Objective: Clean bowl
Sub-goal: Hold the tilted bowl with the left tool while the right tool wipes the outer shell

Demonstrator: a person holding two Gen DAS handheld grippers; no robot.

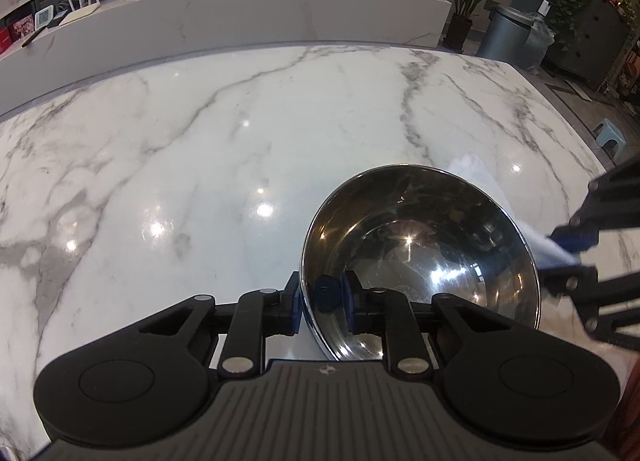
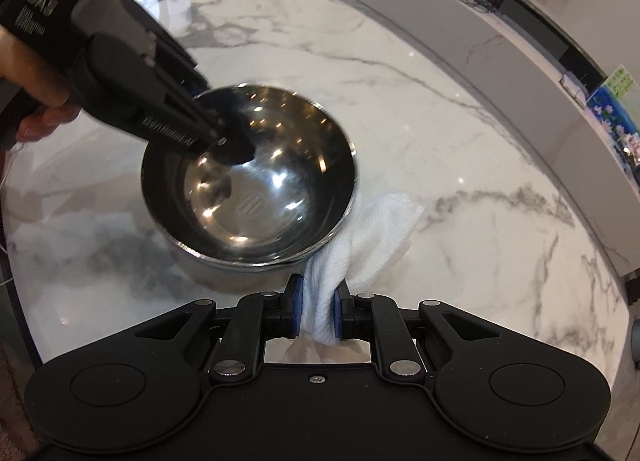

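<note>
A shiny steel bowl point(image 1: 420, 261) stands on the white marble table point(image 1: 200, 161). My left gripper point(image 1: 322, 301) is shut on the bowl's near rim, one finger inside, one outside. In the right wrist view the bowl point(image 2: 256, 197) sits at centre, tilted slightly, with the left gripper point(image 2: 224, 137) clamped on its far left rim. My right gripper point(image 2: 316, 311) is shut on a white paper towel point(image 2: 360, 237), which touches the bowl's outer wall at its lower right. The right gripper point(image 1: 576, 257) also shows at the right edge of the left wrist view, holding the towel point(image 1: 548, 249).
A long marble counter point(image 1: 240, 13) runs behind the table with routers, cables and pictures on it. A potted plant point(image 1: 460, 21) and a grey bin point(image 1: 504, 33) stand at the far right. A small stool point(image 1: 608, 133) sits beyond the table's right edge.
</note>
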